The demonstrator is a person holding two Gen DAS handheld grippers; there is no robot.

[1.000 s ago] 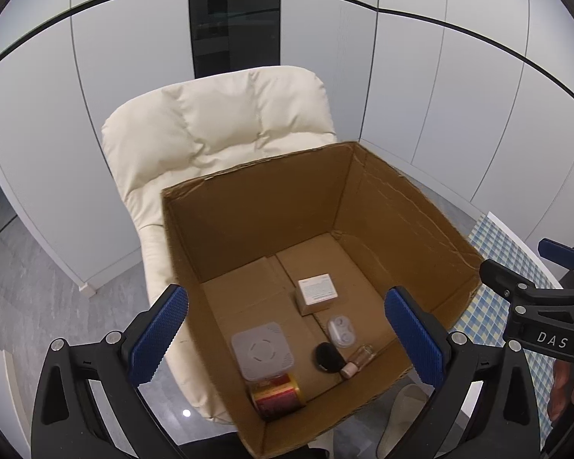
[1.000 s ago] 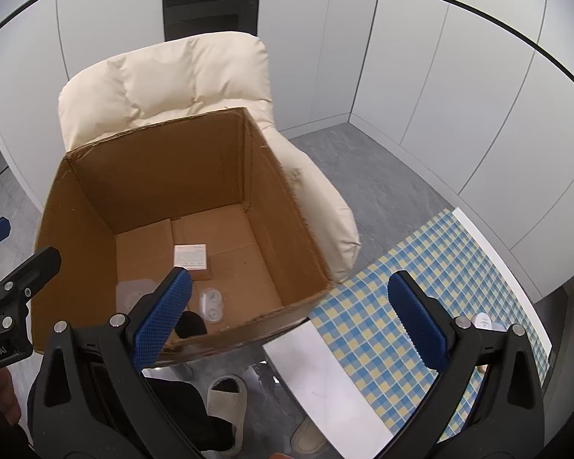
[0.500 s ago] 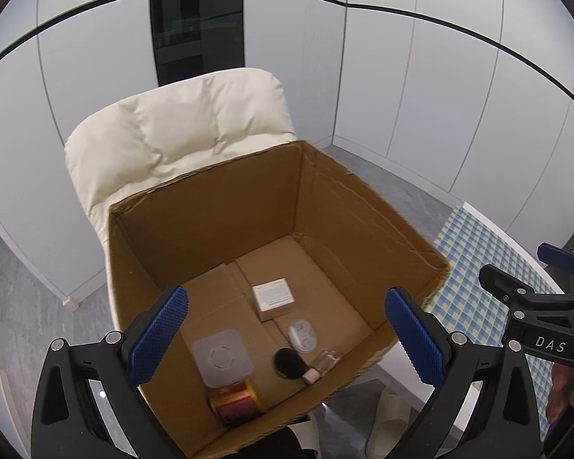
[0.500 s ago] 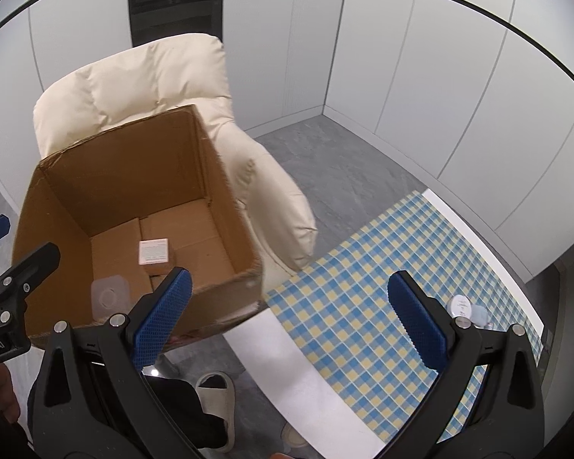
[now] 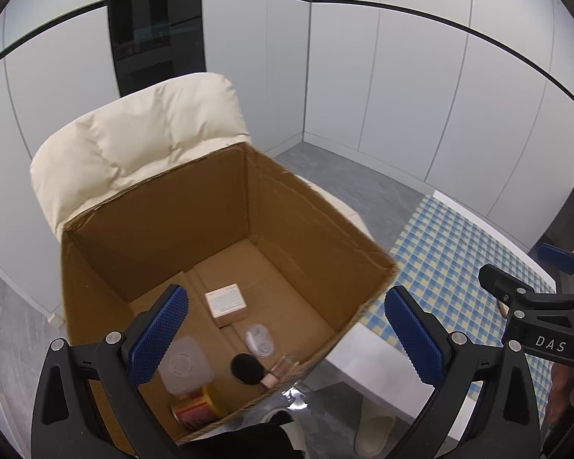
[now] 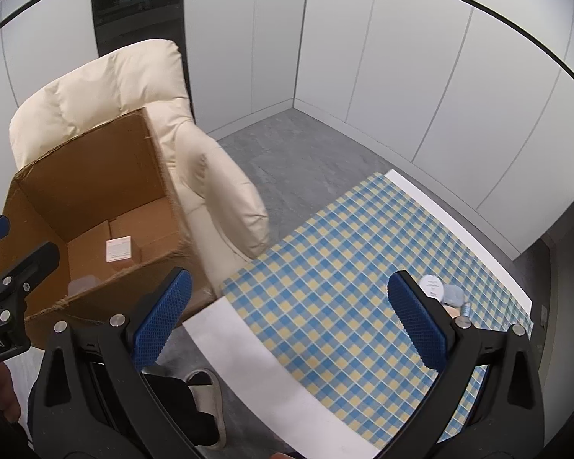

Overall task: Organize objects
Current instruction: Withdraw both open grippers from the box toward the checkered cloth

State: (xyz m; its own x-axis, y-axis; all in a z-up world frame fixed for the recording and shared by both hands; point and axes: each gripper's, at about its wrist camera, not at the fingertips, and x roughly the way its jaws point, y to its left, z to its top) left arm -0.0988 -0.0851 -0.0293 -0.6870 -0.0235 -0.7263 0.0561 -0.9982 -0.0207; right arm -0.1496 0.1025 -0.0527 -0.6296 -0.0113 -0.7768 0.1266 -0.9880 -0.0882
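Cardboard box [image 5: 287, 229]: open-topped, sits on the seat of a cream padded chair [image 5: 134, 141], its back wall against the chair's backrest.
Small white-topped carton [image 5: 225, 302]: lies flat near the middle of the box floor.
Clear lens case [image 5: 259, 340]: on the box floor, just nearer than the carton, towards the box's near wall.
Black round-headed brush [image 5: 245, 368]: beside the lens case, close to the near wall; its pale end touches a small clear vial [image 5: 283, 363] that lies against that wall.
Translucent square tub [image 5: 185, 367]: stands in the near left part of the box floor, partly behind the left gripper's finger.
Red and yellow tin [image 5: 195, 407]: in the near left corner of the box, touching the tub's front.
Table [image 6: 248, 348]: white, stands to the right of the chair, covered for most of its length by a blue and yellow checked cloth [image 6: 344, 267].
Items on the cloth: a white round lid [image 6: 432, 284] and a grey round pad [image 6: 453, 293] touch each other near the far right edge; a small blue-grey tube [image 6: 466, 309] lies just beside them.
Left gripper [image 5: 287, 336]: held above the box's near side, blue pads spread wide, nothing between them.
Right gripper [image 6: 287, 317]: held above the near end of the table, blue pads spread wide, nothing between them.
Person: slippered feet [image 6: 206, 386] on the grey floor under the table's near edge.
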